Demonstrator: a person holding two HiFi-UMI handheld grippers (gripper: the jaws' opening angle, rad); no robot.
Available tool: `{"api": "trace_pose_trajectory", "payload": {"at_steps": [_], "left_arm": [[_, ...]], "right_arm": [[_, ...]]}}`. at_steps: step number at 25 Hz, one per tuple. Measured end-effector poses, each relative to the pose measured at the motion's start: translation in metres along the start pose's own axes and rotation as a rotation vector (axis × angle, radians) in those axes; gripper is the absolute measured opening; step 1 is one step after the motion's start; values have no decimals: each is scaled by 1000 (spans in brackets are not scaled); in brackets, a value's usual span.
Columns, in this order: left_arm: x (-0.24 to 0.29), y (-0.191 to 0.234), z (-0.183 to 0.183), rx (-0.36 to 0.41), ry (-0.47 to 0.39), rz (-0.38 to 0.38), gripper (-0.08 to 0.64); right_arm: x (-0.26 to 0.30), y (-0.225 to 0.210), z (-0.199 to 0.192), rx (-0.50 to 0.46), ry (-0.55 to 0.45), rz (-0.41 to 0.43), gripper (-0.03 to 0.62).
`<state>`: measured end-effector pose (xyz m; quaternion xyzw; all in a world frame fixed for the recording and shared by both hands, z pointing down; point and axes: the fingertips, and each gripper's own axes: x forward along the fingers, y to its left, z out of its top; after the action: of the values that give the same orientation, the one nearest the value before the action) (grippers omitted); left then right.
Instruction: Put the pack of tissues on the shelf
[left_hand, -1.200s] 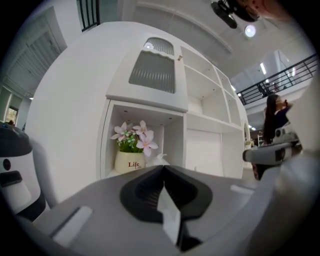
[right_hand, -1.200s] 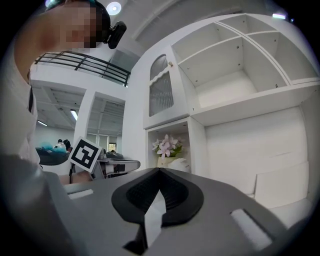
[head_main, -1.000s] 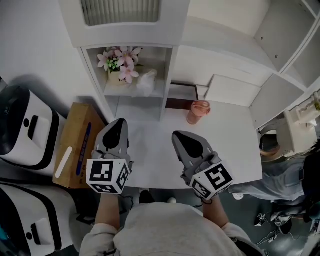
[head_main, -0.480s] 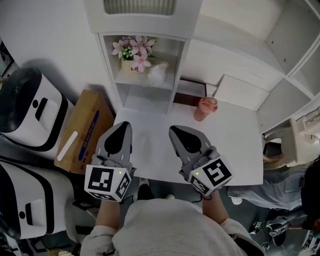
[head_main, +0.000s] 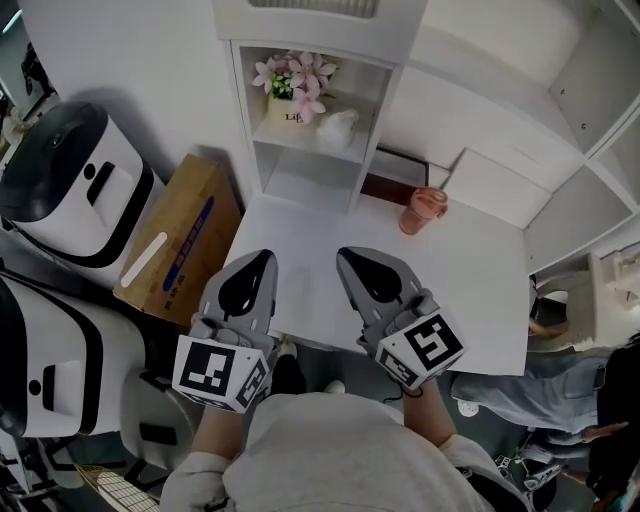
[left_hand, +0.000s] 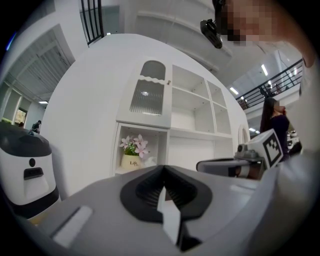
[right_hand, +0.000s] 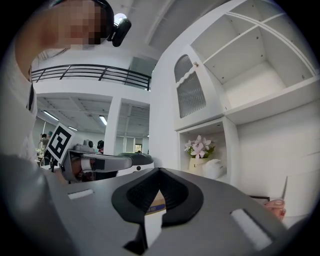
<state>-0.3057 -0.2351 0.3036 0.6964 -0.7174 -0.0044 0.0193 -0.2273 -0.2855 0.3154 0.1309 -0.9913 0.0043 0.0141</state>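
1. Two handheld grippers hung side by side over the near edge of a white table (head_main: 470, 290), at the lower centre of the head view. The left gripper (head_main: 262, 262) and the right gripper (head_main: 350, 262) were apart from each other.
2. Each gripper's own view showed its jaws clenched together at the tips with nothing between them.
3. The pack of tissues (head_main: 338, 127), white and crumpled, lay well apart from both grippers. It sat in the open compartment of the shelf (head_main: 310, 172) at the upper centre of the frame, just beside and to the right of a flower pot (head_main: 290, 108) holding pink blooms.
4. A pink cup (head_main: 422, 210) stood upright on the table, right of the shelf.
5. A cardboard box (head_main: 180, 245) sat at the left of the frame, between the table and two white-and-black machines (head_main: 80, 200).
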Motion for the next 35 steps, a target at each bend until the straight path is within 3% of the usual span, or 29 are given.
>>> {"api": "trace_pose_trajectory", "payload": {"at_steps": [17, 35], "left_arm": [[-30, -22, 1, 19, -7, -10, 0], [-18, -20, 8, 29, -7, -40, 0]], "right_arm": [[-17, 31, 0, 7, -8, 53, 2], [-13, 23, 8, -3, -15, 20, 2]]}}
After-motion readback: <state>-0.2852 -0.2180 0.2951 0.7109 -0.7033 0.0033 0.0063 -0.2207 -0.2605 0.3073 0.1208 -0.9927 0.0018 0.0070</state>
